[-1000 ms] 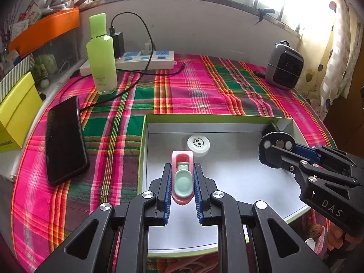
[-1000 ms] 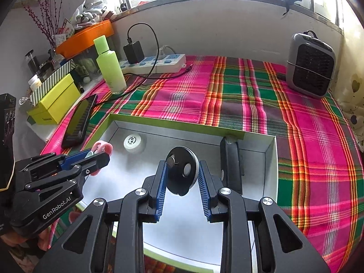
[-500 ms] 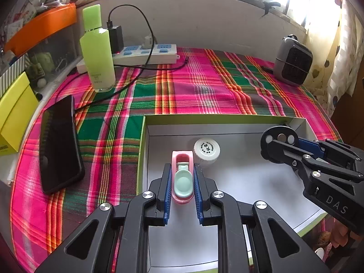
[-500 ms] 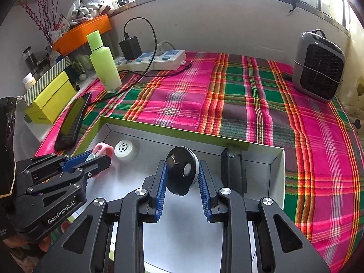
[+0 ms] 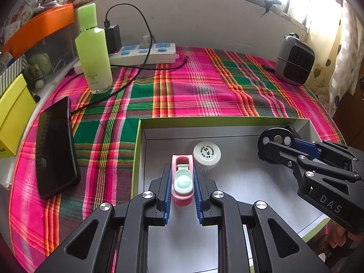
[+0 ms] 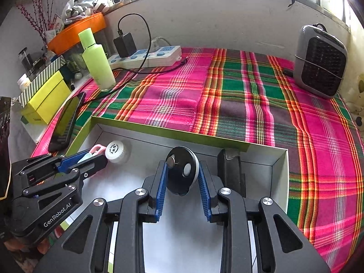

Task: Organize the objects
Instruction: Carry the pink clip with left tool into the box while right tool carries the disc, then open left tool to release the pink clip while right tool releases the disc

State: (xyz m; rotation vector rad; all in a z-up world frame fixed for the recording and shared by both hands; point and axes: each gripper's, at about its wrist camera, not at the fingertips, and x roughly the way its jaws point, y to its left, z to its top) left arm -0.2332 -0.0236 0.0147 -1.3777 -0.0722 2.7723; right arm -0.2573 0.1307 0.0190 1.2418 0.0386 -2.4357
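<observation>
In the lower middle of the left wrist view, the left gripper [image 5: 182, 179] is clamped on a small pink and mint toy [image 5: 182, 178] over the floor of the open box [image 5: 227, 121], just beside a white cap [image 5: 207, 152] lying there. In the right wrist view the right gripper [image 6: 182, 177] grips a black disc [image 6: 181, 170] at frame centre, with a black clip [image 6: 231, 173] standing by the box's right wall. Sorting looks partly done: both held pieces have yet to be set down, while the green bottle [image 5: 93, 50] and phone [image 5: 55, 147] at the left lie outside the box.
</observation>
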